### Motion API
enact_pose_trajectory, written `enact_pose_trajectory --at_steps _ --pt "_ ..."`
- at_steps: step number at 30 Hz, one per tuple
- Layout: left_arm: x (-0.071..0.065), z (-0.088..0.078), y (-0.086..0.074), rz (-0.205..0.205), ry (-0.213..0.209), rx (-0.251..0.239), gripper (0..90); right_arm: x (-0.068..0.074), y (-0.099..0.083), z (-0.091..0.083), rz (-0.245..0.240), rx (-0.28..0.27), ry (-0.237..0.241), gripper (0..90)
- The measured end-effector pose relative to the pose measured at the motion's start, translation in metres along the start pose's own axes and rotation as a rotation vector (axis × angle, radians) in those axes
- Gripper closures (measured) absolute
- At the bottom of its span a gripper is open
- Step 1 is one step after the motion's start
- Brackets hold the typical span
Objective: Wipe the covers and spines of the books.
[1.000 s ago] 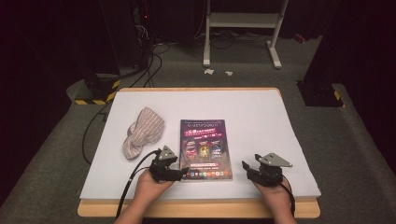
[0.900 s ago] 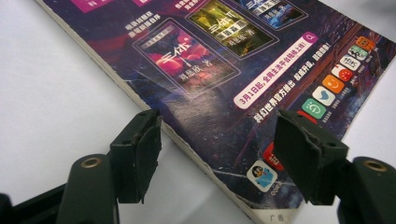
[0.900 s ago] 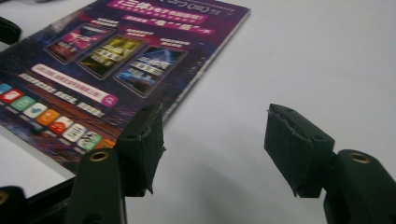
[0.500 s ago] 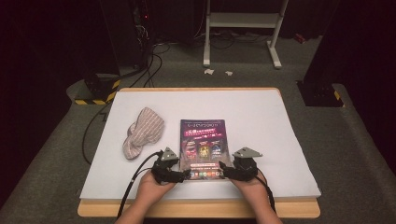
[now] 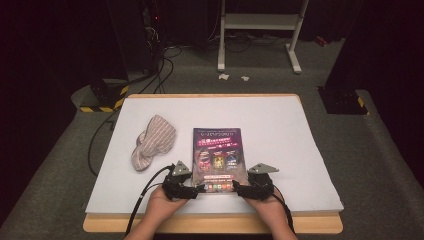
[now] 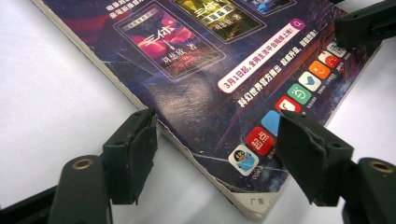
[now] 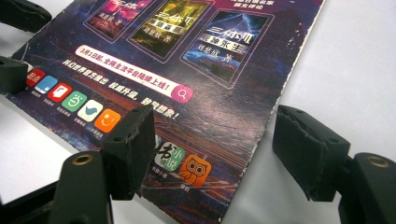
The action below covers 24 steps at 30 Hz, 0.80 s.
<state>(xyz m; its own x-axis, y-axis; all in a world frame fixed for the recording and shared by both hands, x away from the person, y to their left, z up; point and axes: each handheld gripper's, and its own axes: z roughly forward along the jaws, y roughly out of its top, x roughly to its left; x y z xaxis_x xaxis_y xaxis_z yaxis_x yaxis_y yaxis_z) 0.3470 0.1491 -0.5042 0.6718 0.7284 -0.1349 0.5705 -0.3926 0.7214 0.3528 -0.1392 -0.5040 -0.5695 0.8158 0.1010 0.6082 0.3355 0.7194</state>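
Observation:
A dark purple paperback book (image 5: 218,152) lies face up on the white table (image 5: 300,150), near the front edge. My left gripper (image 5: 200,189) is at its near left corner, my right gripper (image 5: 237,189) at its near right corner. In the left gripper view the left gripper (image 6: 217,144) is open, one jaw over the table beside the spine, the other above the book's cover (image 6: 201,93). The right gripper (image 7: 215,135) is open and its jaws have just been opening. The book's corner (image 7: 187,70) lies between them, untouched.
A crumpled striped cloth (image 5: 152,140) lies left of the book. Behind the table, on the floor, are cables, a yellow-and-black striped box (image 5: 102,97), a white stand's legs (image 5: 257,22) and a dark box (image 5: 342,100). The table's wooden front edge (image 5: 210,223) is just behind the hands.
My right gripper has moved left from the table's right part to the book's near right corner. The left gripper has stayed at the near left corner.

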Motion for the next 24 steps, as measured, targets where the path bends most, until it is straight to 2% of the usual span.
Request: enact_pose_trajectory --at_steps 4,11,17,20,24 --pt "-0.002 0.001 -0.001 -0.006 0.018 -0.008 30.1 0.001 -0.001 0.000 0.003 -0.002 -0.005 30.3" --pt "-0.002 0.001 -0.002 0.001 0.019 -0.018 32.1 0.006 -0.001 0.001 0.016 0.000 -0.008 29.3" --pt "-0.002 0.001 -0.002 0.001 0.018 -0.021 33.4 0.000 -0.001 -0.002 0.101 -0.025 0.027 33.0" --pt "-0.002 0.001 -0.002 0.003 0.017 -0.020 33.6 0.002 0.001 -0.008 0.108 -0.074 0.032 34.4" --pt "-0.003 0.000 -0.002 0.003 0.020 -0.020 33.8 0.007 0.005 -0.016 0.084 -0.139 0.034 34.7"
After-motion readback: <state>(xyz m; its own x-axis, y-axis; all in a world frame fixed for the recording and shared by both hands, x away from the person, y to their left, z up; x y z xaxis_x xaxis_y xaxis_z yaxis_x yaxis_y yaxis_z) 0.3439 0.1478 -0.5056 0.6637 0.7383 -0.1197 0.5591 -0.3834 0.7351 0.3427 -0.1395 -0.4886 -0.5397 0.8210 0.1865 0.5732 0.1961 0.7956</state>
